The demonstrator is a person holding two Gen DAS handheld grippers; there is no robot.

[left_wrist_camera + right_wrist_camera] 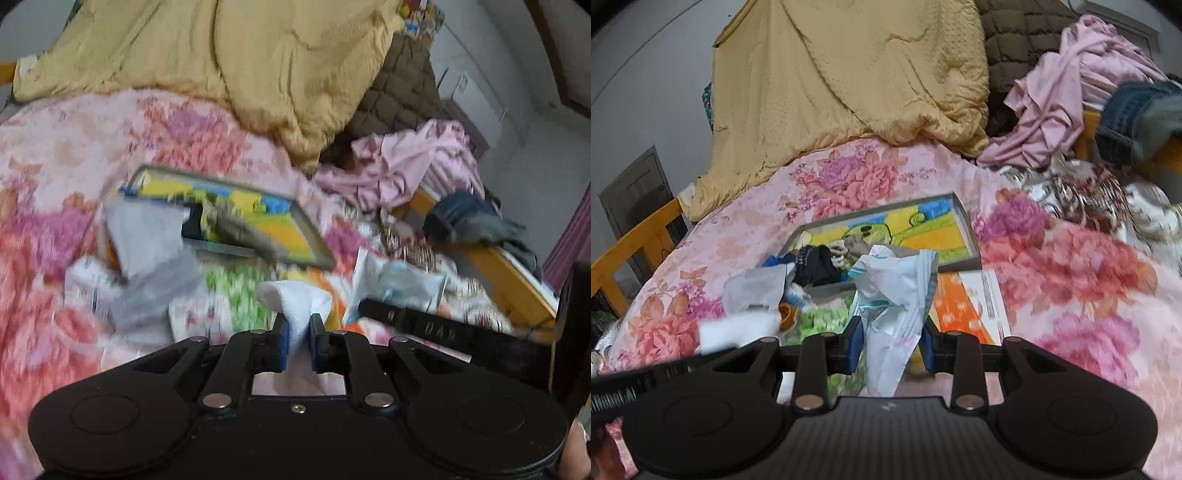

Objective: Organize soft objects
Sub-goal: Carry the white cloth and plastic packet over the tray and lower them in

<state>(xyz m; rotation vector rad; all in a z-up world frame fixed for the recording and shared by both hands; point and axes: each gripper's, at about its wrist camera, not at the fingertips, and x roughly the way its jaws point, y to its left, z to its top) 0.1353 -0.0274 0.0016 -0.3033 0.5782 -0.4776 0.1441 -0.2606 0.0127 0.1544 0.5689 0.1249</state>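
Note:
My left gripper (298, 326) is shut on a small white cloth (299, 301), held a little above the floral bedspread (55, 155). In the right wrist view my right gripper (892, 334) is shut on a crumpled white-and-blue plastic packet (894, 291) that sticks up between its pads. That packet (399, 284) also shows in the left wrist view, just right of the white cloth. Behind both lies a grey-rimmed tray (967, 229) with a bright yellow and blue picture, holding dark soft items (816, 267). A grey bag (757, 288) lies at the tray's near left corner.
A yellow quilt (849, 81) is heaped at the back, with a brown quilted blanket (1015, 33) beside it. Pink clothes (1071, 88) and jeans (1137, 114) pile at the right by the wooden bed rail (509, 273). An orange-and-green flat box (964, 306) lies under the grippers.

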